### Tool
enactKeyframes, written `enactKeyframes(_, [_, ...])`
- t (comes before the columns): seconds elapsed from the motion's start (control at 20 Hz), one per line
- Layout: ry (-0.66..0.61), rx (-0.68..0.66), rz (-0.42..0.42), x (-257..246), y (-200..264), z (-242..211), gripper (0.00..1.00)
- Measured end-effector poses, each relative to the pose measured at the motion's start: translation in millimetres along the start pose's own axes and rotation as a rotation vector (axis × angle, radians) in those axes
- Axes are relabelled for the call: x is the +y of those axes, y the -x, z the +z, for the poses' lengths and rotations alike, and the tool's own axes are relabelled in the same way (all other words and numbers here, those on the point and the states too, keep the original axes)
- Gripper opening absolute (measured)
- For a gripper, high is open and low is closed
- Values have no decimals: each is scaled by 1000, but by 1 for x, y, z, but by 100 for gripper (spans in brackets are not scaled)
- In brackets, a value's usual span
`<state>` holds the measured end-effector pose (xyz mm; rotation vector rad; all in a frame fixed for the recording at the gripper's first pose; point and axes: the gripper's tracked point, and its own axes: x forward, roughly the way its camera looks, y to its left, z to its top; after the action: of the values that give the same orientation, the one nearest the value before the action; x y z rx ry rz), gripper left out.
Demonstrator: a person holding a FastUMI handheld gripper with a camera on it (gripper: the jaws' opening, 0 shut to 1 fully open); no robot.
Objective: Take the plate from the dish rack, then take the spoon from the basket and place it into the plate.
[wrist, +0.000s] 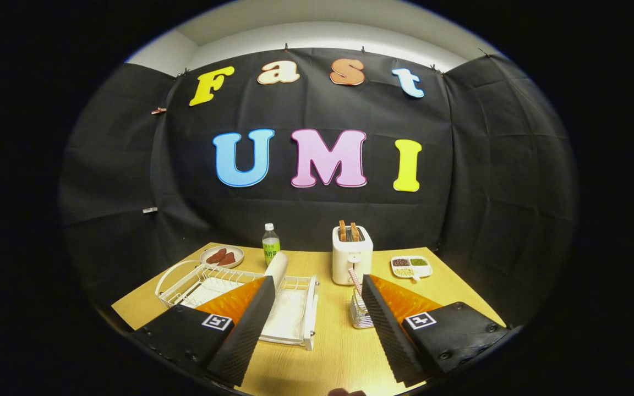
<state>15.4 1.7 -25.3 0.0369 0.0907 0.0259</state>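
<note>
- Dish rack (pixel 185 286): left of the fingers, near the table's (pixel 328 352) left edge; the plate (pixel 276 270) stands upright in it. Step in hand: plate retrieval, not yet begun.
- Gripper (pixel 314 286): fingers spread wide, grasping nothing. Next move calls for advancing left onto the plate rim.
- Basket (pixel 359 314): beside the right finger, holding the spoon (pixel 355 279); toaster (pixel 352 256) close behind limits room.

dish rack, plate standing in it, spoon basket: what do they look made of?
Dish rack: looks like white coated wire, thin rods with open gaps. Plate, standing on edge in it: smooth, matte white, probably ceramic or melamine; can't tell which. Basket: shiny metal wire or mesh, silvery glints. The gripper is open, hanging above the table, plate just beyond one finger, basket beside the other.
</note>
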Motion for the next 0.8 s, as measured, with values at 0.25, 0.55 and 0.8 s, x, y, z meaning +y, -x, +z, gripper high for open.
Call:
enactKeyframes(0.25, [32, 1, 26, 17, -25, 6, 98])
enactKeyframes(0.55, [53, 39, 58, 36, -79, 22, 98])
enactKeyframes(0.8, [-48, 249, 79, 51, -131, -5, 98])
